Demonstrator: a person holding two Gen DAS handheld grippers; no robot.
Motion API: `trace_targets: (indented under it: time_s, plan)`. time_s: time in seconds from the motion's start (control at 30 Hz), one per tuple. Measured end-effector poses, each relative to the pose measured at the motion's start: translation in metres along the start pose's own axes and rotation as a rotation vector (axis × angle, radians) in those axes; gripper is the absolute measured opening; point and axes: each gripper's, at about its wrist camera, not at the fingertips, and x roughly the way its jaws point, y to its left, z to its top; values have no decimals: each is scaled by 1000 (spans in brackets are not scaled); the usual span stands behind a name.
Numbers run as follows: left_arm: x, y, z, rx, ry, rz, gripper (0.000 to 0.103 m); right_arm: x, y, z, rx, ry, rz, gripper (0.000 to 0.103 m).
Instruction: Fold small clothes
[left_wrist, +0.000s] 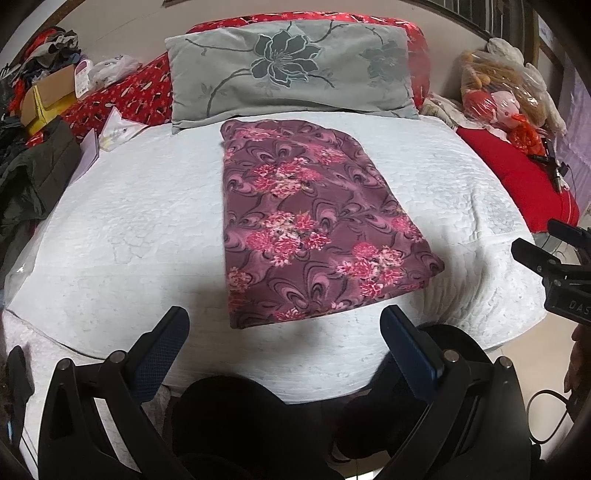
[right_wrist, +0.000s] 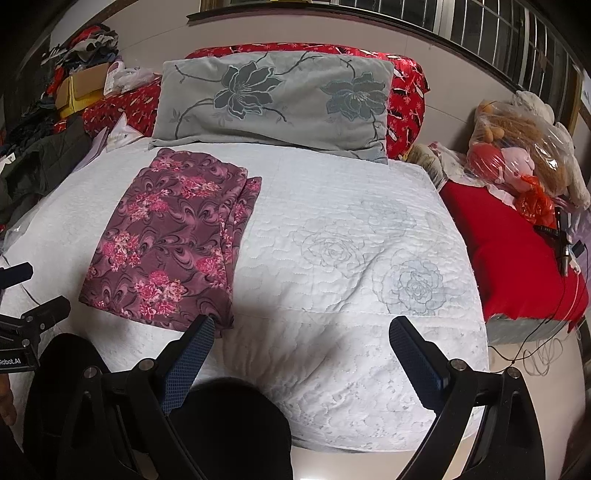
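The left gripper (left_wrist: 284, 325) is hovering over the near edge of the bed with its two blue-padded fingers (left_wrist: 162, 350) spread wide apart and nothing between them. The right gripper (right_wrist: 301, 336) is doing the same a little further along that near edge, its jaws also standing wide and holding nothing; its left fingertip is appearing just in front of the cloth's near right corner, though whether it is touching cannot be told.

The folded floral cloth (left_wrist: 306, 221), purple with pink blossoms, is lying flat on the white quilted bedspread (left_wrist: 129, 221), stretching from near the front edge back toward the pillow. In the right wrist view the same cloth (right_wrist: 166, 240) is sitting on the left half of the bedspread (right_wrist: 351, 240), with layered edges showing along its right side.

Behind it, a grey-green pillow with dark flower prints (left_wrist: 288, 70) is leaning at the far edge of the bed, against a red patterned cushion (left_wrist: 140, 92). A heap of clothes and a cardboard box (left_wrist: 48, 92) are crowding the far left corner. Off the right edge, a red cover (right_wrist: 509, 251) is lying beside a plastic bag of stuffed toys (right_wrist: 517, 147).
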Motion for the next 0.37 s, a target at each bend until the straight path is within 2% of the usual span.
trace_targets:
  time_s: [0.17,0.37]
  plan:
    - [0,-6,1,-22,16,-64,103,0,-1,0,6,2,3,97]
    - [-3,-21,3,3,19,-74,103,0,-4,-1,16,4,3,97]
